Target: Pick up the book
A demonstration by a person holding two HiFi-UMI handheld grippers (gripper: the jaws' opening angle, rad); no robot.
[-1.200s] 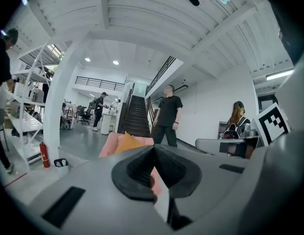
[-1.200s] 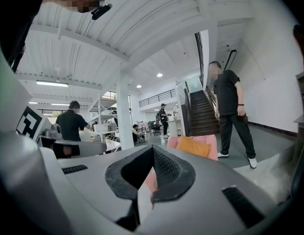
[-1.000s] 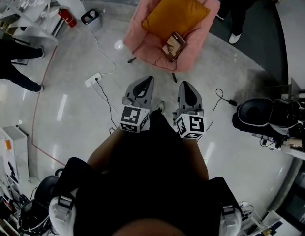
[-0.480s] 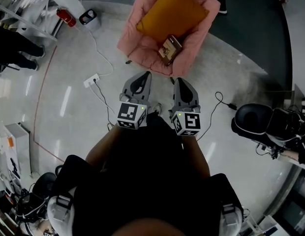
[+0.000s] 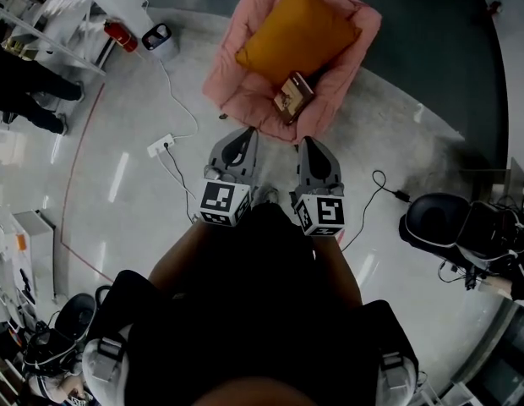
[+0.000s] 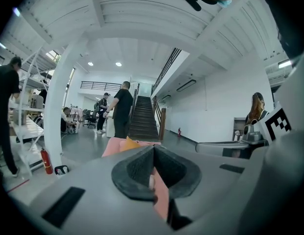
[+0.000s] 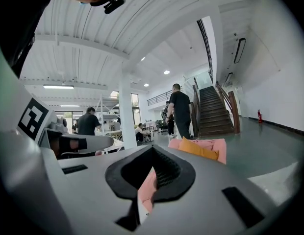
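The book (image 5: 293, 94), brown with a patterned cover, lies on the seat of a pink armchair (image 5: 237, 83), leaning against an orange cushion (image 5: 296, 32). My two grippers are held side by side over the floor, pointing at the chair's front edge and short of it. The left gripper (image 5: 244, 133) is shut and holds nothing. So is the right gripper (image 5: 307, 142). In the left gripper view the closed left gripper (image 6: 153, 148) partly hides the armchair (image 6: 114, 146). Beyond the right gripper (image 7: 152, 149) in its own view stand the armchair (image 7: 213, 145) and cushion (image 7: 195, 148); the book is hidden.
A white power strip (image 5: 160, 145) and its cable lie on the floor left of the grippers. A red fire extinguisher (image 5: 119, 33) stands at the far left. A black cable (image 5: 376, 184) and black equipment (image 5: 439, 214) are at the right. People stand by a staircase (image 6: 142, 121).
Both grippers have moved forward toward the armchair, so the chair and book lie closer to their tips. A person at the top right has left the view. The jaws stay shut.
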